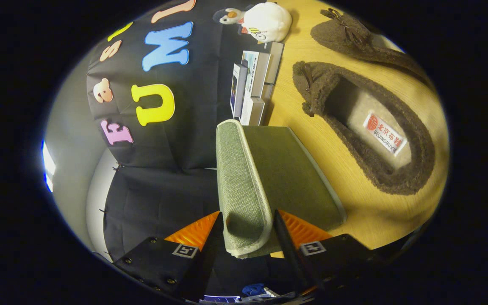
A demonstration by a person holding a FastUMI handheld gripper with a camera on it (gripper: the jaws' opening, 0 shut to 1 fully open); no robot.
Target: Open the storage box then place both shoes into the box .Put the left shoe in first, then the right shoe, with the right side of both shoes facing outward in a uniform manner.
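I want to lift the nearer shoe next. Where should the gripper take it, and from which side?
With the gripper open astride the box lid, probably pinch the near shoe at its fuzzy side wall, from above; the open top leaves that rim free.

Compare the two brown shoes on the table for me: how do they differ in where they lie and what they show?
The nearer shoe lies beside the green storage box and shows its open inside with a label; the farther shoe lies beyond it, showing mostly its fuzzy upper. Both are brown with a bow and rest on the wooden table. The gripper straddles the box lid's edge.
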